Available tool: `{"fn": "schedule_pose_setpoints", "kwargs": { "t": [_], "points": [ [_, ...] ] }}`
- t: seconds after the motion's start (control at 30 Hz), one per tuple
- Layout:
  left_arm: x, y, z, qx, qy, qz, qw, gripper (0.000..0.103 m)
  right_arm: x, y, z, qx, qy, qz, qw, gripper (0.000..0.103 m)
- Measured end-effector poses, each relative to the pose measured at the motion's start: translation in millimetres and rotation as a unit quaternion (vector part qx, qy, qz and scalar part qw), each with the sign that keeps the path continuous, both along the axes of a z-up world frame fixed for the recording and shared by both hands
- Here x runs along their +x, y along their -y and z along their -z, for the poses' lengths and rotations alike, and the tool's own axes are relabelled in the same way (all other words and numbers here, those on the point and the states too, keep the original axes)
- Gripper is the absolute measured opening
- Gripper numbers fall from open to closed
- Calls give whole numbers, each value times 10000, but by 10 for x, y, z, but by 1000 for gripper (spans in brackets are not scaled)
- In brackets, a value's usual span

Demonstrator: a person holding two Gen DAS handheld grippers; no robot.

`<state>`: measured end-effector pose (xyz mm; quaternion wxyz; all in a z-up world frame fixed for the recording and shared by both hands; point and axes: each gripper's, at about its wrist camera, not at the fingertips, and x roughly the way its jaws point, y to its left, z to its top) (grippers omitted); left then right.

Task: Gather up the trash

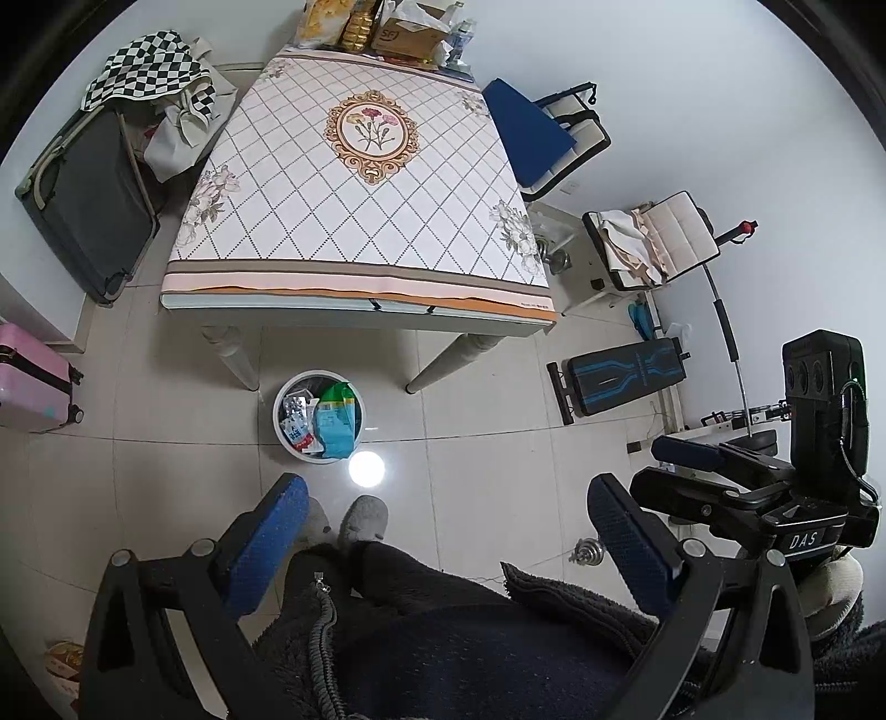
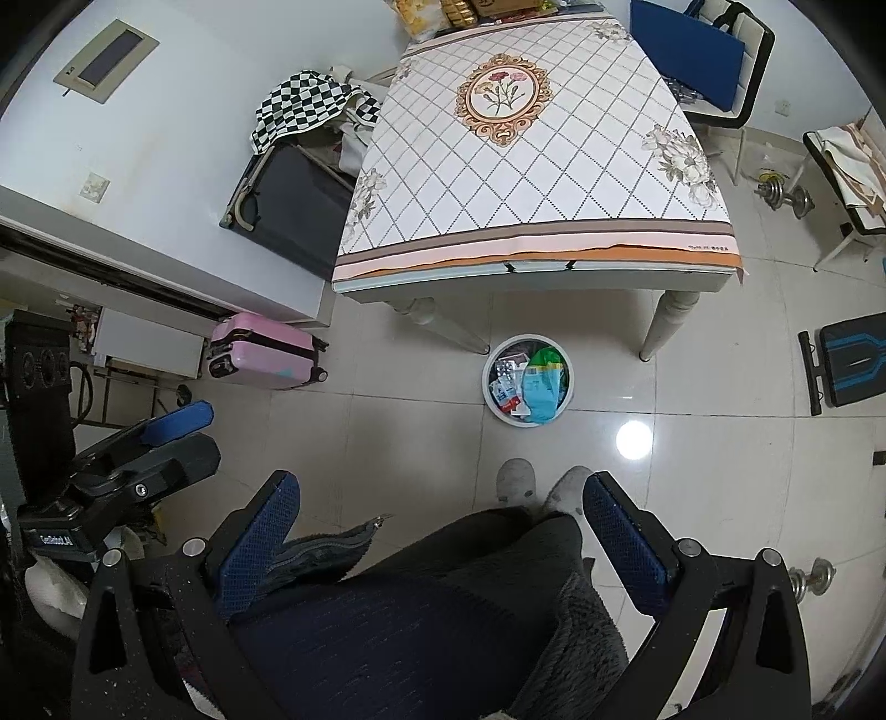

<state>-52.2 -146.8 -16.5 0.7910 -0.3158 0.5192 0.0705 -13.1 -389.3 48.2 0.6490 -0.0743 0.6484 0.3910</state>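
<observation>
Left gripper (image 1: 443,545) and right gripper (image 2: 440,540): blue-padded fingers spread, empty. Round white plastic waste bin (image 1: 281,426) holds wrappers beside the table leg (image 1: 443,360).

A pink suitcase (image 2: 260,360) stands left of the cloth-covered table (image 2: 531,166).

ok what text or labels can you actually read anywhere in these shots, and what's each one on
"DAS": white label on the right gripper, seen from the left wrist view.
"SF": cardboard box at the far end of the table.
Label on the left gripper: too blurred to read.
Small print on the tablecloth's near edge: too small.
Printing on the wrappers in the trash bin: illegible.
</observation>
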Motion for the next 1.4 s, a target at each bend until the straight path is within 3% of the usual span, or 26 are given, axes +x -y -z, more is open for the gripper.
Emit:
{"fn": "schedule_pose_setpoints", "kwargs": {
  "t": [1.4],
  "points": [
    [-116,-23,22,-60,60,-243,9997,103,-64,-76,37,117,-139,-86,9998,103]
  ]
}}
